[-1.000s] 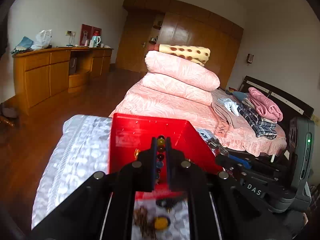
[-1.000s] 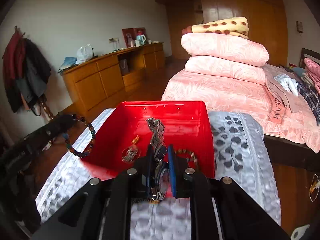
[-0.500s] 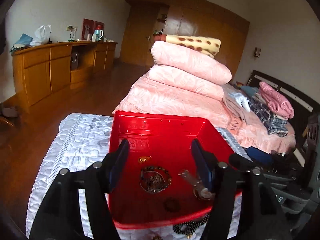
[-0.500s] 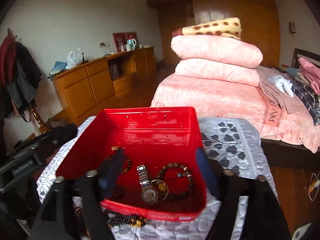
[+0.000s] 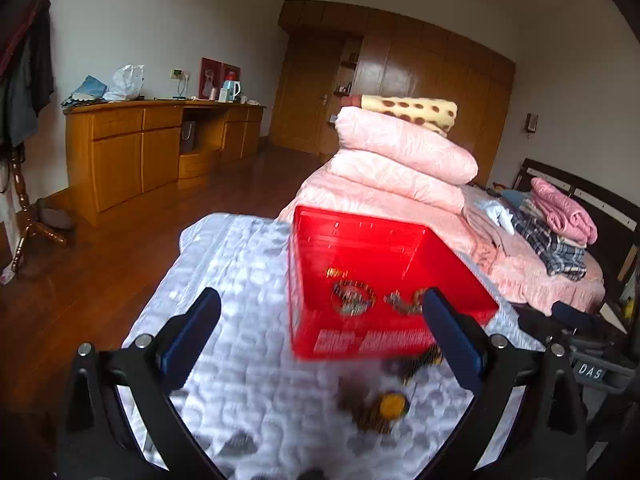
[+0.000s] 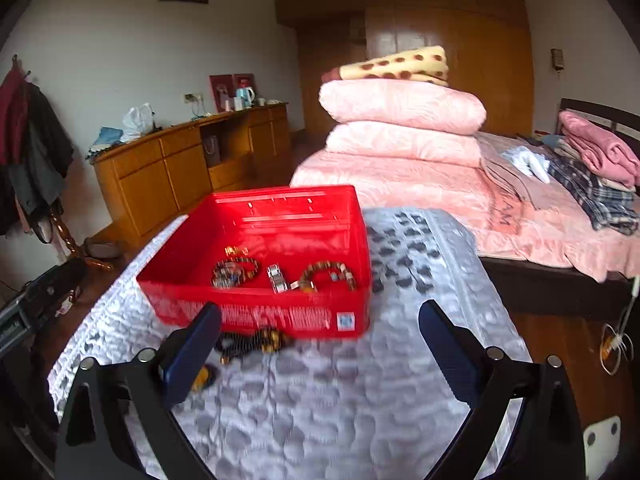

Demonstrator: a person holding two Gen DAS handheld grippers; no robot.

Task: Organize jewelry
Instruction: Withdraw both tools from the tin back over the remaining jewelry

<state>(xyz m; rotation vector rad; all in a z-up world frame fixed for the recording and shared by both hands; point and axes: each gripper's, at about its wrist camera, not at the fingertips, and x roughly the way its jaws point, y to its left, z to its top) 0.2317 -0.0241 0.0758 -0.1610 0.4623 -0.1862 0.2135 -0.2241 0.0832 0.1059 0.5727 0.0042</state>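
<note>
left gripper (image 5: 320, 312): jaws just been opening, now standing wide apart, gripping nothing | red box (image 6: 256, 312): sitting on quilted cover (image 6: 320, 400), holding bead bracelets (image 6: 234, 270) and watch (image 6: 277, 278) | dark bead string (image 6: 250, 342): lying just before box front | right gripper (image 6: 320, 322): jaws just been opening, wide apart, empty

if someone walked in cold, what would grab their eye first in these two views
The bright red box on the silver quilted cover stands out most, with beaded bracelets and a metal watch lying inside it. Just in front of the box, a dark bead string lies loose on the cover. Behind, pink quilts are stacked high on the bed.
</note>
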